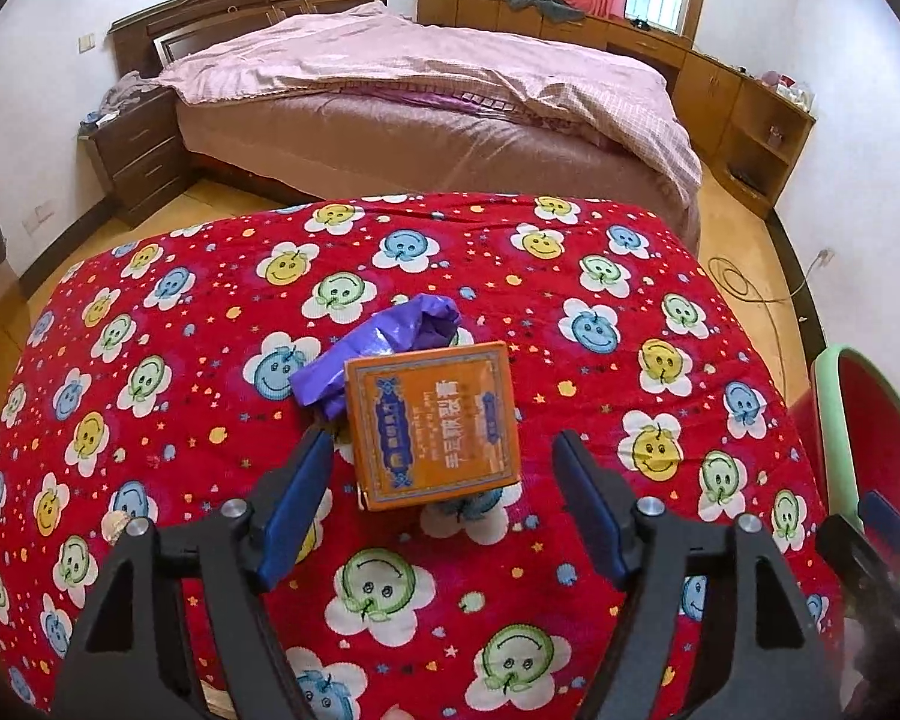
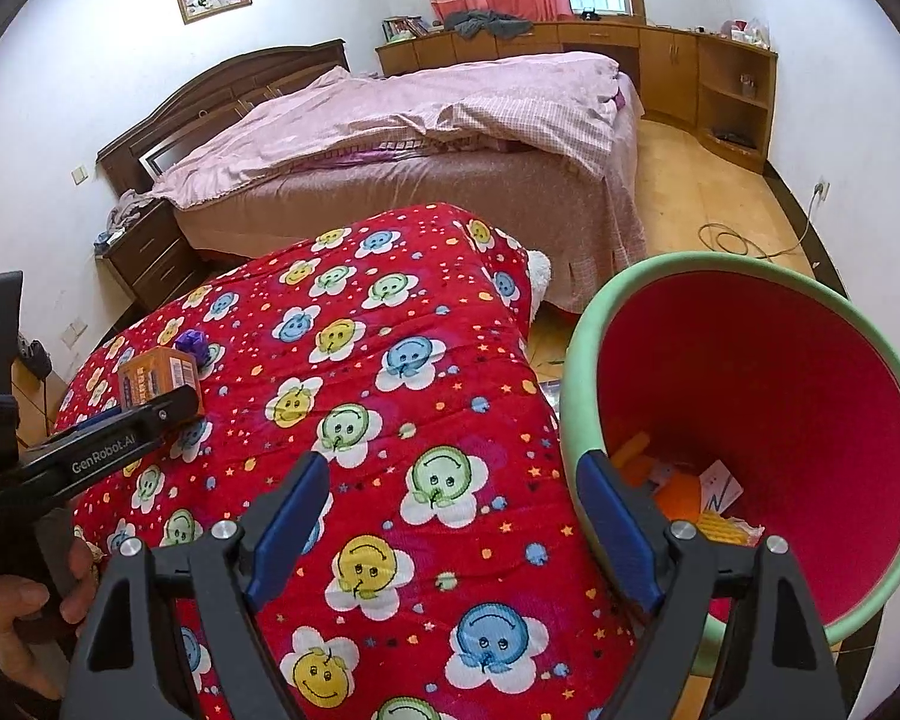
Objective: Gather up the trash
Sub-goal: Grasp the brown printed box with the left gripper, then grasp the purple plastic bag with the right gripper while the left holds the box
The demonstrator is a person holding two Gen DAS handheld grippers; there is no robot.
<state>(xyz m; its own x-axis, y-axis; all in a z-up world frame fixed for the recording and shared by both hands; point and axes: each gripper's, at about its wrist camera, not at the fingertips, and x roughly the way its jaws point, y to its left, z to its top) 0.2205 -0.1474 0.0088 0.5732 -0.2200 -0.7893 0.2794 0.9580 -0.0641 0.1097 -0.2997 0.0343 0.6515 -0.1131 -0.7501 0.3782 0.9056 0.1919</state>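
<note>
An orange box (image 1: 432, 426) lies on a red quilt with smiley flowers (image 1: 168, 324), and a crumpled purple plastic bag (image 1: 390, 348) touches its far left corner. My left gripper (image 1: 443, 443) is open, its blue pads on either side of the box's near half without touching it. In the right wrist view the box (image 2: 156, 381) and bag (image 2: 193, 341) sit far left, behind the left gripper (image 2: 120, 426), which a hand holds. My right gripper (image 2: 453, 462) is open over the quilt (image 2: 390, 420); its right finger overlaps the green rim of the red bin (image 2: 576, 360). Nothing is gripped.
The bin stands beside the quilt's right edge and holds orange scraps and paper (image 2: 690, 492); it also shows in the left wrist view (image 1: 858, 420). Behind are a bed with pink covers (image 1: 420, 102), a dark nightstand (image 1: 138, 150), wooden cabinets (image 1: 738, 114) and a cable on the floor (image 2: 732, 240).
</note>
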